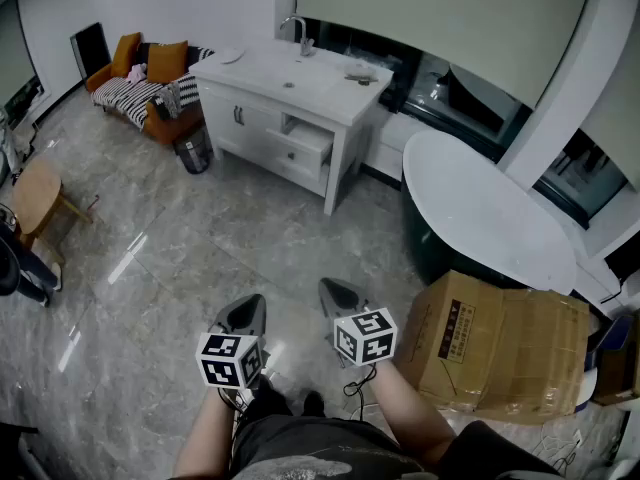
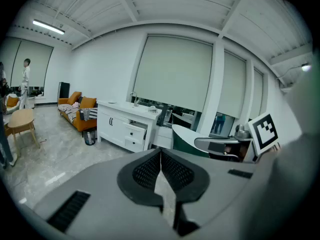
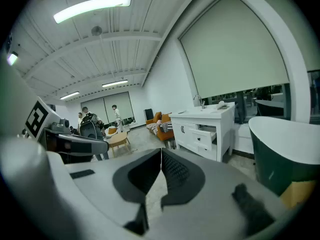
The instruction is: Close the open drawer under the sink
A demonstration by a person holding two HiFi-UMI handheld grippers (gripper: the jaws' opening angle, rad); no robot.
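Note:
A white sink cabinet [image 1: 285,118] stands across the room by the window wall, with a faucet [image 1: 298,34] on top. Its upper right drawer [image 1: 305,140] is pulled partly out; the same drawer [image 2: 136,129] [image 3: 206,131] shows small in both gripper views. My left gripper [image 1: 247,313] and right gripper [image 1: 338,294] are held side by side low in the head view, far from the cabinet, over the marble floor. Both are shut with the jaws meeting and nothing between them.
A dark green bathtub [image 1: 480,218] with a white rim stands to the right. A cardboard box [image 1: 495,343] lies near my right arm. An orange sofa [image 1: 150,83], a small bin [image 1: 194,153] and a wooden stool [image 1: 40,196] are to the left. People stand far back [image 3: 116,115].

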